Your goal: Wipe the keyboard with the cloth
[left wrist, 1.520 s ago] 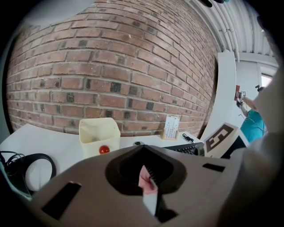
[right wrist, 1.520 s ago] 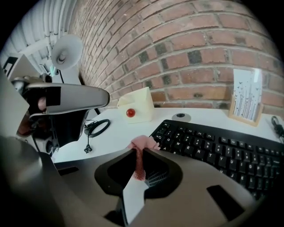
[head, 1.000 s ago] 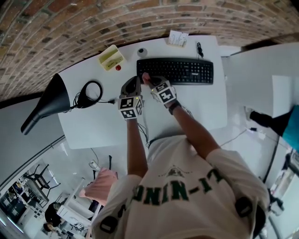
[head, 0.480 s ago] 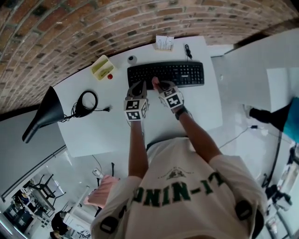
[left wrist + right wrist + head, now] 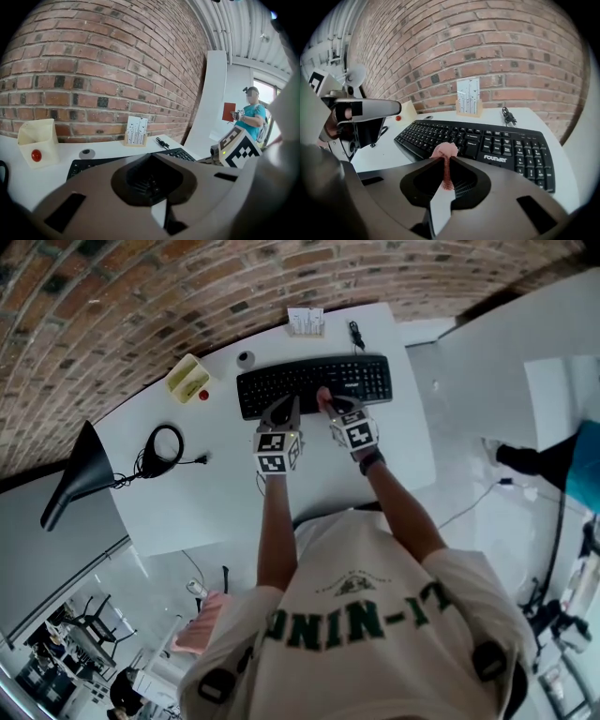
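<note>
The right gripper [image 5: 446, 163] has its jaws pinched tight on the one small pink cloth [image 5: 445, 151], whose bunched tip pokes out over the near edge of the single black keyboard [image 5: 497, 143]. The left gripper [image 5: 151, 157] has its jaws closed together on nothing, and is held just beside the right one. Both forearms reach straight forward over the white table [image 5: 206, 474]. Beyond the keyboard, one card holder [image 5: 468, 97] stands near the brick wall [image 5: 487, 42].

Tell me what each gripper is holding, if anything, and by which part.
The right gripper pinches the pink cloth by a bunched fold, a small wad poking past its tips. The left gripper is shut and empty.
</note>
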The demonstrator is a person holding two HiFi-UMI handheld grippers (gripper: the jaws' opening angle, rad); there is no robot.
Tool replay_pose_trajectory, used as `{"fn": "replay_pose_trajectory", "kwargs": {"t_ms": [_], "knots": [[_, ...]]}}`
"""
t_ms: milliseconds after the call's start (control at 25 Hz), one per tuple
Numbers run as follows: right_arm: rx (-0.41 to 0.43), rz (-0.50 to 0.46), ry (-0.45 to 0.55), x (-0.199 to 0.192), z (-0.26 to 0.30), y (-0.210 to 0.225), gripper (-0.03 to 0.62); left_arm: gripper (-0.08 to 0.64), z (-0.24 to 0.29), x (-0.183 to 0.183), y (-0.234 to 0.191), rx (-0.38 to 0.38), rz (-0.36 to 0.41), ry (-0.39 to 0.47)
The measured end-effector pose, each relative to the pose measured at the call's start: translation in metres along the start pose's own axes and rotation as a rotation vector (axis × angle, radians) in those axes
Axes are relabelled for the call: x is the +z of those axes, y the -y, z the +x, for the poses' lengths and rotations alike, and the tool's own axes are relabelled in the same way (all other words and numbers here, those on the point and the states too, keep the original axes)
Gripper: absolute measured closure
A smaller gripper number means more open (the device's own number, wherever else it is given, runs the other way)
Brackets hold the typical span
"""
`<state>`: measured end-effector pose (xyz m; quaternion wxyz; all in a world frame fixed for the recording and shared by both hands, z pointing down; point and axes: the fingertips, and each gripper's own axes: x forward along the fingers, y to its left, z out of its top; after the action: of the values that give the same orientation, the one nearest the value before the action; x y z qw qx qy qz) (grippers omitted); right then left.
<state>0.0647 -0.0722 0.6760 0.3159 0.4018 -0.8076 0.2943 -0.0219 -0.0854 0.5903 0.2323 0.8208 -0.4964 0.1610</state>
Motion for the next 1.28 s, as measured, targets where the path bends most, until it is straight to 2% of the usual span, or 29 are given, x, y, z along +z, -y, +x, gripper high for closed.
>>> {"fn": "replay_pose_trajectory", "kwargs": {"t_ms": [240,600,760,880,1120,1280], "knots": [[-0.034,0.065,-0.014,-0.013,-0.019,0.039,0.558,0.558,0.016,-0.002,0.028,-0.031,0.013,-0.02],[-0.084,0.106,-0.017,-0.029,-0.048,0.092,0.558,0.558,0.04,0.004,0.079,-0.119,0.035,-0.021],[-0.172,0.097,-0.026,-0.038,-0.061,0.122,0.558,0.558,0.045,0.006,0.09,-0.132,0.039,-0.024],[-0.242,0.109,-0.037,-0.047,-0.072,0.145,0.558,0.558,0.045,0.009,0.094,-0.126,0.038,-0.019],[-0.265,0.141,-0.045,-0.054,-0.081,0.159,0.558,0.558,0.035,0.009,0.089,-0.091,0.036,-0.02],[-0.233,0.169,0.022,-0.034,-0.087,0.15,0.558,0.558,0.021,0.017,0.07,-0.029,-0.053,-0.021]]}}
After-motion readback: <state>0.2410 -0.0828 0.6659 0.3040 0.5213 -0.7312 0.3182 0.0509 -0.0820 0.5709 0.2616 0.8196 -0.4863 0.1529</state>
